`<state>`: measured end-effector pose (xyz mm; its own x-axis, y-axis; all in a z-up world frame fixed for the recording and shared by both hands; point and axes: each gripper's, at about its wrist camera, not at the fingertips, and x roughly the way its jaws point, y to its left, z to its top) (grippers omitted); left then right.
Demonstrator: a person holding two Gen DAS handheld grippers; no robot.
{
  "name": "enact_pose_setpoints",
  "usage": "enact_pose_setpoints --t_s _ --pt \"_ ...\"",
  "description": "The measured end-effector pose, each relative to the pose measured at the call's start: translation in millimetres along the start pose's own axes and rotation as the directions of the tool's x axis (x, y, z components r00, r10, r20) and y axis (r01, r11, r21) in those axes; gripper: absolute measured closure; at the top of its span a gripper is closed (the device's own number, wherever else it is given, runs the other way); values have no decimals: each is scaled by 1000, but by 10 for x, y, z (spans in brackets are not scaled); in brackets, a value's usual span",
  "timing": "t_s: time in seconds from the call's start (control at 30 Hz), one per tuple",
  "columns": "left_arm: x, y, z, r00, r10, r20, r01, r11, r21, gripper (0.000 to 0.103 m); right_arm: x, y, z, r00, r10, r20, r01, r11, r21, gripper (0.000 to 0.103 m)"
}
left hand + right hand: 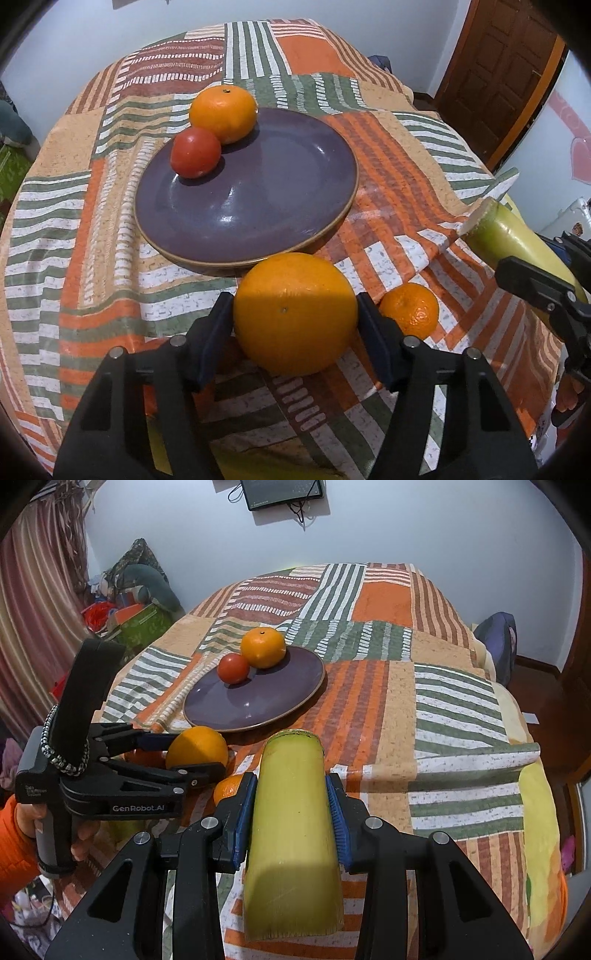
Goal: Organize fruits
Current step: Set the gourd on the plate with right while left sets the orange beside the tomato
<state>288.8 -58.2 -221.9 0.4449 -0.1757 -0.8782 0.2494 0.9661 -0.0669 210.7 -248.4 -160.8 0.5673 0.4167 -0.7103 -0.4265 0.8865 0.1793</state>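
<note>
- Left wrist view showed my left gripper (295, 314) set around the large orange (293, 314), one finger on each side of it, the pads against its skin so that I held it
- that large orange sat on the striped cloth (92, 258) just in front of the near rim of the purple plate (258, 206)
- a small mandarin (410, 310) lay on the cloth just beside my right-hand finger of that gripper, close to the large orange
- on the plate's far left part stood a red tomato (195, 153) and, behind it and touching it, a second orange (223, 112) at the plate's rim
- the rest of the plate was bare and glossy
- at the right edge of that view my right gripper (291, 812) came in with the pale green stalk (509, 236), its cut end pointing toward the plate
- right wrist view showed that gripper's blue-padded fingers narrow and clamped on both sides of the stalk (291, 830), which ran lengthwise between them, cut end forward
- the stalk was held above the cloth, well short of the plate (258, 698)
- to the left there, my hand (79, 836) in an orange sleeve (14, 853) gripped the handle of the left gripper (207, 755), whose fingers flanked the large orange (197, 744)
- whether the surface under the cloth was a counter or a bed, I could not tell
</note>
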Motion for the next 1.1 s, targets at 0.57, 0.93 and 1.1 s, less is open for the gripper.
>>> enact_pose_setpoints --t_s 0.57,0.93,1.1 --pt "-548 21 113 994 -27 110 26 1000 7 38 -55 28 330 998 -25 54 26 999 -25 69" --pt "-817 303 404 983 -2 181 6 1000 -23 38 126 202 684 995 -23 92 30 997 -78 69" --pt "-824 487 510 982 13 186 -7 999 -33 38 342 301 824 997 -17 77 25 994 -104 69"
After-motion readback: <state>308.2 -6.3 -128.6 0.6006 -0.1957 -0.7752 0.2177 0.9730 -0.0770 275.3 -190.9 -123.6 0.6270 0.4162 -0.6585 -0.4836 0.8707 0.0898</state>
